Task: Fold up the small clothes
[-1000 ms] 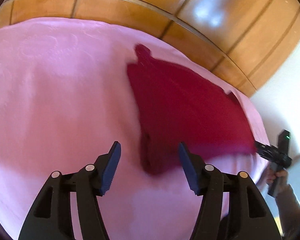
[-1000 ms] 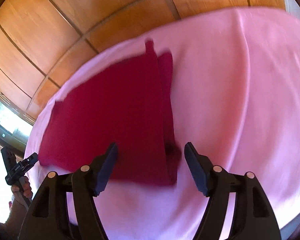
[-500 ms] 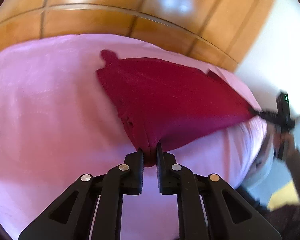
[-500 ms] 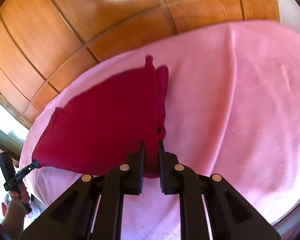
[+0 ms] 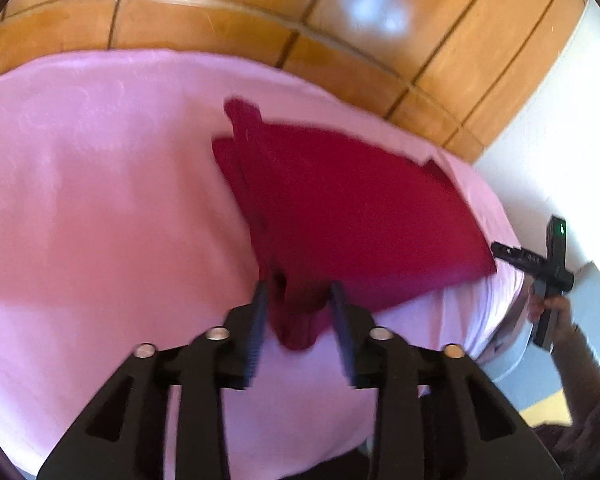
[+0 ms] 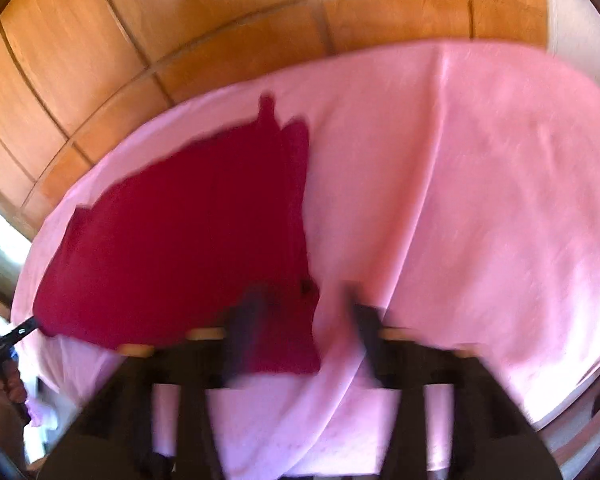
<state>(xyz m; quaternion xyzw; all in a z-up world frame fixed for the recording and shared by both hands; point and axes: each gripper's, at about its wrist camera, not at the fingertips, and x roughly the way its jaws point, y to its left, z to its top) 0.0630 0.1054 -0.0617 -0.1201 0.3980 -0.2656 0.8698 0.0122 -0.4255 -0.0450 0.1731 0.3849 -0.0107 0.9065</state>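
A dark red garment [image 5: 340,208] lies spread on a pink sheet [image 5: 100,200]; it also shows in the right wrist view [image 6: 188,240]. My left gripper [image 5: 298,300] is open, its jaws parted around the near left corner of the garment, which sags between them. My right gripper [image 6: 304,304] is open and blurred, straddling the garment's near right corner, which lies on the sheet. The right gripper's tip shows in the left wrist view [image 5: 504,252] at the garment's far corner.
The pink sheet [image 6: 480,200] covers a surface that ends at a wooden panelled wall [image 5: 260,12]. A white wall [image 5: 560,120] stands to the right. The person's hand [image 5: 552,312] shows at the right edge.
Both grippers were open a second ago, shut on the garment's near corners half a second ago, and have now opened again, letting the corners go.
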